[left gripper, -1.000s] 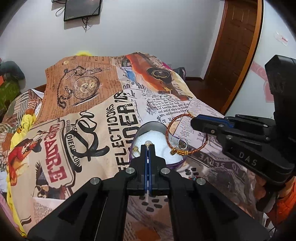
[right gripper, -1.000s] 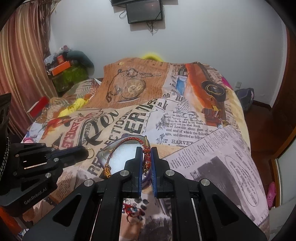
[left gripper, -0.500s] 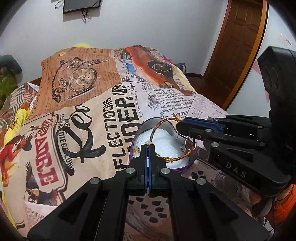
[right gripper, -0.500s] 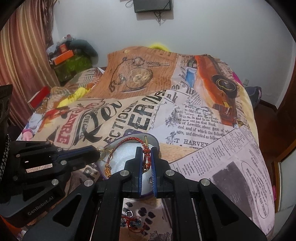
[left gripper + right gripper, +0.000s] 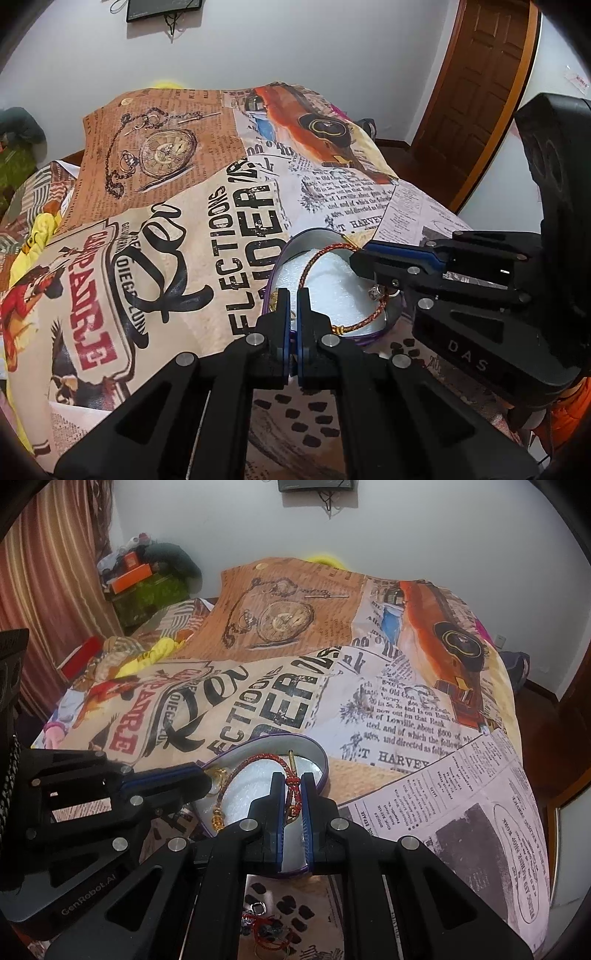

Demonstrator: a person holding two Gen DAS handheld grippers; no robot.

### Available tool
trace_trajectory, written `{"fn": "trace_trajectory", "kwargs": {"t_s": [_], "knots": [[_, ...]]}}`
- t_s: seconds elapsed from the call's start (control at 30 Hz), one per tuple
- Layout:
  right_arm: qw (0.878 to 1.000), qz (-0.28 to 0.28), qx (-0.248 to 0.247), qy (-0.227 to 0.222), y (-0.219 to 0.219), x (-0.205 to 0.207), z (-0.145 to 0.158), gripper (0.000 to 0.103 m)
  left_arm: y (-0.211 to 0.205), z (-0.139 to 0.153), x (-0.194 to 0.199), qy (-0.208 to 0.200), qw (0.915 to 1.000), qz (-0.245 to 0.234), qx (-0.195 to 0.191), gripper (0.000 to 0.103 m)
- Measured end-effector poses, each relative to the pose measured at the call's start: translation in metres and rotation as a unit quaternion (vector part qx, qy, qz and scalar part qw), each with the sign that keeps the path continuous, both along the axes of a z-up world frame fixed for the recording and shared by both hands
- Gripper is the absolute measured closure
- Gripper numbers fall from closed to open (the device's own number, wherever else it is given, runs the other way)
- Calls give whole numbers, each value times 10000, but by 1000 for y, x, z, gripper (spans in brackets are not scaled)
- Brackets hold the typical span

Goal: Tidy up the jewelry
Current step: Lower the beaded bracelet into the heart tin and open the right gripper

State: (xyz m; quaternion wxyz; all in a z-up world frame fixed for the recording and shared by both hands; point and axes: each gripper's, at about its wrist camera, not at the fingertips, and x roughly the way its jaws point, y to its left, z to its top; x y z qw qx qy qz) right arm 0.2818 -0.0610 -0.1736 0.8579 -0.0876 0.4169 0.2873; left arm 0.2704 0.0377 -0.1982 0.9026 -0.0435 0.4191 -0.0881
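Observation:
A heart-shaped purple tin (image 5: 284,254) with white foam lining lies open on the printed bedspread; it also shows in the right wrist view (image 5: 317,755). My right gripper (image 5: 292,788) is shut on a red-and-gold braided bracelet (image 5: 258,758) and holds it over the foam; the bracelet's loop (image 5: 308,269) shows in the left wrist view too. My left gripper (image 5: 291,301) sits at the tin's near rim with its fingers slightly parted. A small gold ring (image 5: 274,300) lies beside its left fingertip; the same ring (image 5: 218,777) shows at the tip in the right wrist view.
More jewelry (image 5: 267,930), red cord and small metal pieces, lies on the bedspread below the right gripper. The bedspread (image 5: 221,206) covers the whole bed. A wooden door (image 5: 476,88) stands at the right, and clutter (image 5: 144,572) at the far left corner.
The right gripper has lowered the bracelet further over the tin's foam. The left gripper's fingers, shut before, have parted a little beside the gold ring.

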Motion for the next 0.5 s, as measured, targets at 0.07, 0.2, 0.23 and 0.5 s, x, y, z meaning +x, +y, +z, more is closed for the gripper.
{"fn": "trace_trajectory", "kwargs": {"t_s": [0.07,0.2,0.23,0.5], "knots": [[10000,5,-22,1,1,0,0,95,2,0,-1,24,10000,5,-36,103],[9999,35,-54,118,0,0,0,95,5,3,-3,32,10000,57,-66,102],[9999,34,-65,126,1,0,-1,95,5,4,-3,25,9999,78,-64,102],[9997,17,-211,83,1,-6,5,89,9,12,-14,-19,9999,115,-28,101]]}}
